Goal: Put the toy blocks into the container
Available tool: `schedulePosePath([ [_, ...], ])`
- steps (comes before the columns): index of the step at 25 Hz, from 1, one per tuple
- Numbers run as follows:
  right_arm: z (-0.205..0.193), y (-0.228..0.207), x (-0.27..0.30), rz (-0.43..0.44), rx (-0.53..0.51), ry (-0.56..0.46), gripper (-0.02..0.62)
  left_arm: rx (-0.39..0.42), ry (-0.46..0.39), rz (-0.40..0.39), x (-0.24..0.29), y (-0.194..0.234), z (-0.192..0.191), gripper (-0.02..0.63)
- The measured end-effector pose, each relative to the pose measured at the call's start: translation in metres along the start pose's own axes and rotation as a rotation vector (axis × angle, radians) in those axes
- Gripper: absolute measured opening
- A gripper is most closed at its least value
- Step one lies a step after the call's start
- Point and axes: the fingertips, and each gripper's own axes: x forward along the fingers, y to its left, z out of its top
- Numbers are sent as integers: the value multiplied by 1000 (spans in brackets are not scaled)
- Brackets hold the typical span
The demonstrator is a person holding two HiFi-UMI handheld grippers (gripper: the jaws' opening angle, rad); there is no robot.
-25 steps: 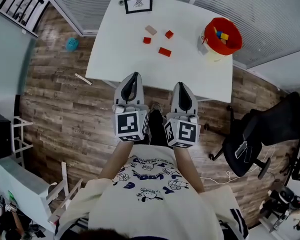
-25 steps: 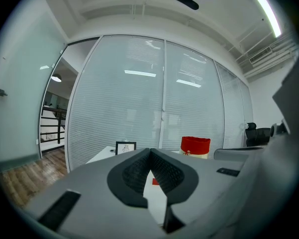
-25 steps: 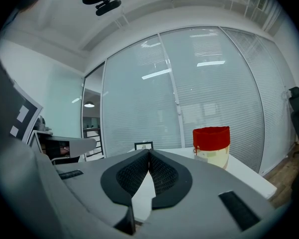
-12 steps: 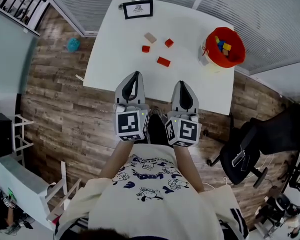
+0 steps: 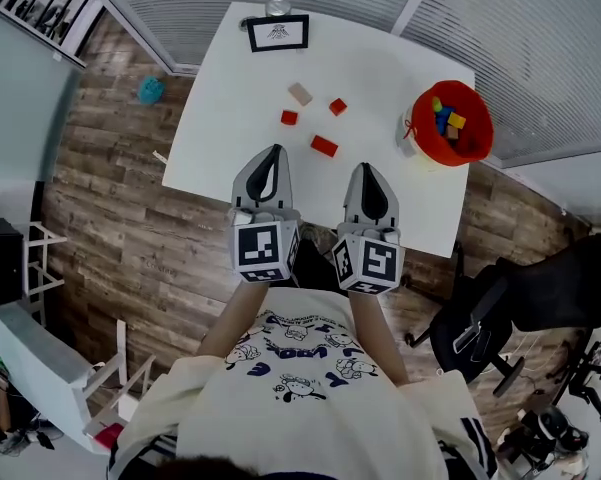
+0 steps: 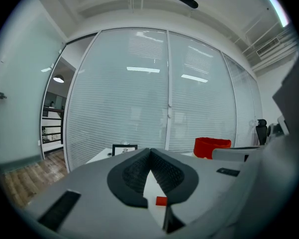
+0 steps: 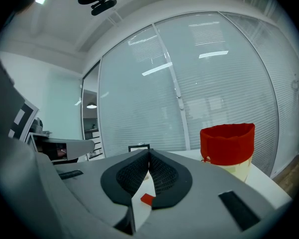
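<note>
On the table (image 5: pixel 230 98), red container (image 5: pixel 423 130) holds coloured blocks (image 5: pixel 446 120); left tool (image 5: pixel 272 152) and right tool (image 5: pixel 366 168) closed, empty.

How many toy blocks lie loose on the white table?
4: tan block, far; small red block right of it; left red block nearer; long red block nearest the person. None looks hidden.

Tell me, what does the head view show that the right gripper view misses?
Only the head view: the tan block, coloured blocks inside the red container, the wooden floor, an office chair. Only the right gripper view: the ceiling and a lit doorway. Both: the white table, framed picture, a red block, the container, and the shut right claw.
</note>
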Motion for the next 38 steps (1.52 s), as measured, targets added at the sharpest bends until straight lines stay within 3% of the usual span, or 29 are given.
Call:
schedulePosePath([
  [23, -8, -16, 52, 84, 15, 47, 0, -16, 21, 78, 43, 6, -2, 31],
  [38, -24, -17, 77, 70, 6, 103, 3, -32, 80, 56, 69, 20, -18, 31],
])
